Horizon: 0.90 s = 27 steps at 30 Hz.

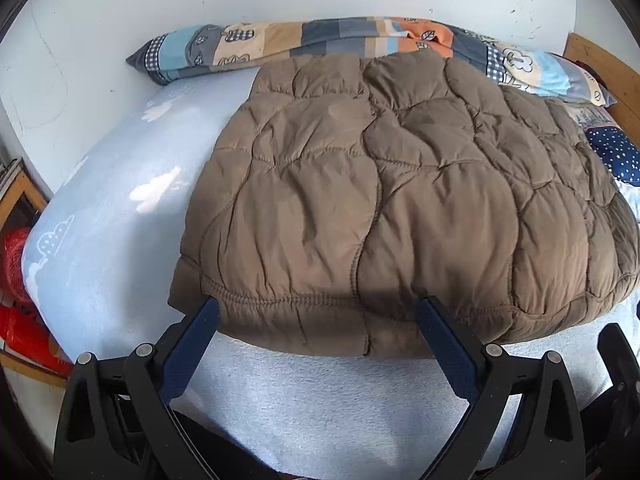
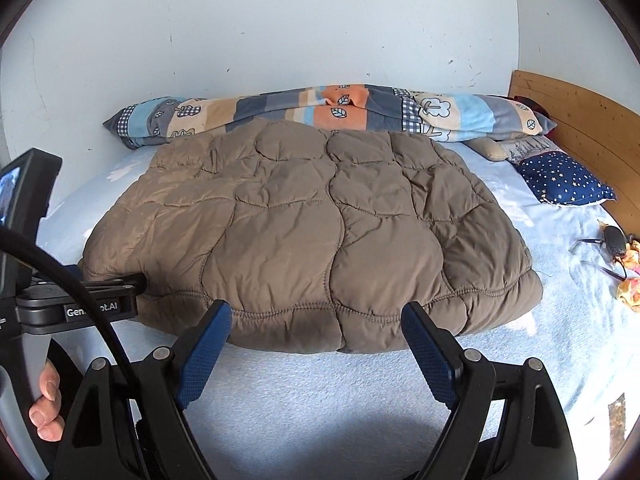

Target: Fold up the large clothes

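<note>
Jacket: a brown quilted jacket lies folded flat on the light blue bed, hem edge nearest both grippers.
Left gripper: jaws spread wide, nothing pinched; the blue pads sit at the jacket's near hem, the hem just ahead of and between the tips.
Right gripper: jaws spread wide, holding nothing; the jacket's near edge lies directly beyond the tips.
Beyond the jaws: a patchwork blanket rolled along the wall behind the jacket.
Right of the jaws: a starry navy pillow.
</note>
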Each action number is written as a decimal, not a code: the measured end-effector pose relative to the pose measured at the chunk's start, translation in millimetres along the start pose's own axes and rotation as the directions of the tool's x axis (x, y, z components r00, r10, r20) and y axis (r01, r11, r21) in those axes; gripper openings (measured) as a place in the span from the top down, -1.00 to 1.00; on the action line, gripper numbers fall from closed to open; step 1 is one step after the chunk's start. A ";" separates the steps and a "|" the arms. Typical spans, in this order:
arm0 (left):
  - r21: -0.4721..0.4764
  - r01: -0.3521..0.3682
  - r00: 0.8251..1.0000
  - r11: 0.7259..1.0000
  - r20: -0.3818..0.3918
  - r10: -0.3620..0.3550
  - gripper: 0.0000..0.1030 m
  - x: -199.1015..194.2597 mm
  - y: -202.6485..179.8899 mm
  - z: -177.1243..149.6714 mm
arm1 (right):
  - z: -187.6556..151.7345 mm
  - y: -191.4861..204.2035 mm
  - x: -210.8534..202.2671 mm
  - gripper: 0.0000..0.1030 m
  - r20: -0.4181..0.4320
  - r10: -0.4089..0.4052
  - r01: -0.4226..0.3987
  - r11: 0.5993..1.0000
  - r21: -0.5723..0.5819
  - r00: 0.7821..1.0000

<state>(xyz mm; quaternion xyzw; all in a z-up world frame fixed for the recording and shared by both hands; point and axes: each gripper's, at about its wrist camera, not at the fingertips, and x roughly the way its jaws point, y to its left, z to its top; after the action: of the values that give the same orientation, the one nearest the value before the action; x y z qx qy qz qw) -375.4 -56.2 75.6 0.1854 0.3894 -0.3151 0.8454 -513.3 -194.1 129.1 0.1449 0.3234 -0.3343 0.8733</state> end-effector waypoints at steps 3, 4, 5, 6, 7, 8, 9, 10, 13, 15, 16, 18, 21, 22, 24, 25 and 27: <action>0.011 -0.008 1.000 1.000 0.022 0.008 -0.94 -4.9 -1.4 1.3 | 0.5 -1.0 0.0 -0.75 -0.003 0.004 -0.004 1.000 0.005 1.000; 0.013 -0.008 1.000 1.000 0.023 0.007 -0.94 -5.2 -1.7 1.8 | 0.3 -0.8 0.0 -0.75 -0.003 0.002 -0.002 1.000 0.005 1.000; 0.015 -0.010 1.000 1.000 0.024 0.010 -0.94 -5.3 -1.8 2.6 | -0.1 -0.1 -0.1 -0.75 -0.003 0.001 -0.001 1.000 0.004 1.000; 0.015 -0.013 1.000 1.000 0.024 0.012 -0.94 -5.9 -2.2 1.6 | 0.2 -0.2 0.1 -0.75 -0.005 0.004 -0.004 1.000 0.004 1.000; 0.015 -0.014 1.000 1.000 0.024 0.013 -0.94 -5.8 -2.0 2.2 | 0.2 0.0 0.4 -0.75 -0.006 0.004 -0.004 1.000 0.005 1.000; 0.015 -0.014 1.000 1.000 0.024 0.014 -0.94 -5.8 -2.5 2.8 | 0.1 0.1 0.6 -0.75 -0.007 0.003 -0.003 1.000 0.005 1.000; 0.015 -0.014 1.000 1.000 0.025 0.014 -0.94 -5.8 -3.2 2.9 | 0.0 0.0 1.1 -0.75 -0.009 0.004 -0.004 1.000 0.005 1.000; 0.015 -0.014 1.000 1.000 0.026 0.014 -0.94 -5.8 -3.2 3.3 | 0.1 -0.1 2.0 -0.75 -0.014 0.005 -0.005 1.000 0.006 1.000; 0.016 -0.019 0.999 1.000 0.031 0.018 -0.94 -7.3 -4.0 1.3 | -0.1 -1.3 3.9 -0.75 -0.021 0.006 -0.006 1.000 0.011 1.000; 0.019 -0.018 0.999 1.000 0.033 0.018 -0.94 -7.9 -4.5 1.5 | -0.3 -1.3 4.5 -0.75 -0.025 0.007 -0.007 1.000 0.012 1.000; 0.020 -0.016 0.999 1.000 0.033 0.016 -0.94 -7.8 -4.7 1.6 | -0.5 -1.2 4.9 -0.75 -0.027 0.008 -0.008 1.000 0.012 1.000; 0.021 -0.018 0.999 1.000 0.033 0.018 -0.94 -8.2 -4.4 1.7 | -0.5 -0.5 5.7 -0.75 -0.031 0.007 -0.007 1.000 0.009 0.999; 0.021 -0.019 0.999 1.000 0.033 0.018 -0.94 -8.4 -4.2 1.6 | -0.4 0.4 6.6 -0.75 -0.035 0.009 -0.009 1.000 0.004 0.999; 0.019 -0.018 0.999 1.000 0.034 0.017 -0.94 -8.7 -4.0 1.6 | -0.3 0.5 6.4 -0.75 -0.034 0.008 -0.007 1.000 0.003 0.999; 0.019 -0.019 0.999 1.000 0.034 0.018 -0.94 -8.5 -4.1 1.6 | -0.3 1.2 7.2 -0.75 -0.036 0.011 -0.010 1.000 0.004 0.999; 0.019 -0.019 0.999 1.000 0.035 0.018 -0.94 -8.7 -4.0 1.6 | -0.5 1.7 7.4 -0.75 -0.038 0.010 -0.010 1.000 0.004 0.999; 0.019 -0.019 0.999 1.000 0.037 0.018 -0.94 -9.1 -3.6 1.6 | -0.9 3.1 7.5 -0.75 -0.039 0.010 -0.010 1.000 0.002 0.999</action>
<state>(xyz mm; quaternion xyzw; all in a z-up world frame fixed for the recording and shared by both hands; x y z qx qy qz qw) -381.5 -56.2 83.5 0.1915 0.3690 -0.3144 0.8534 -507.3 -195.1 123.6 0.1537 0.3395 -0.3275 0.8682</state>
